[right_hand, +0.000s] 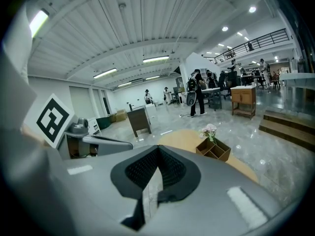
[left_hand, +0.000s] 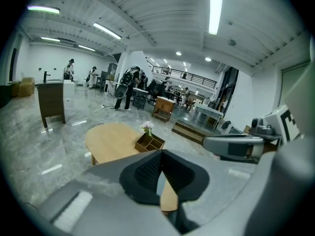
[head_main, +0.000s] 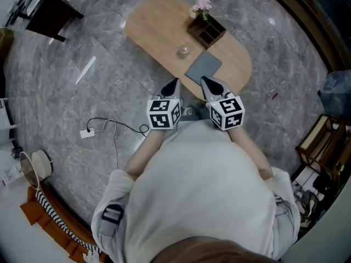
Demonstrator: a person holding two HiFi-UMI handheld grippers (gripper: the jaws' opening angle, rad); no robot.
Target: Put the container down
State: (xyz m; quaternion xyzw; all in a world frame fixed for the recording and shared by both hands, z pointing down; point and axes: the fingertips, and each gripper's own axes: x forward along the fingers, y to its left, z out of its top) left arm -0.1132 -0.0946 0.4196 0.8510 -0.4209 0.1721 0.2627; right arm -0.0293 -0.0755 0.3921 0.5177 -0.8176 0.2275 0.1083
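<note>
The left gripper (head_main: 175, 81) and the right gripper (head_main: 204, 79) are held side by side close to the body. They are pointed slightly down at the near edge of the table (head_main: 156, 23), well short of anything on it. In each gripper view the jaws are seen pressed together at the tips, with only floor and table showing behind them, so nothing is gripped by either. Two things could be meant by the container: a small jar (head_main: 183, 51) and a compartmented wooden box (head_main: 207, 32). Both are found standing upright on the table. The jar is set near the middle, and the box is farther off and to its right, with flowers (head_main: 201, 5) at its far corner. A grey mat (head_main: 203, 67) is laid flat just beside the jar, nearer and to the right, apparently not touched by it. Since neither thing is lifted or tilted, the putting-down is judged to be done already, whichever one is meant. The closed, withdrawn grippers are read as a resting pose, kept back so that nothing is knocked. Which of the two was intended cannot be settled from these views.
</note>
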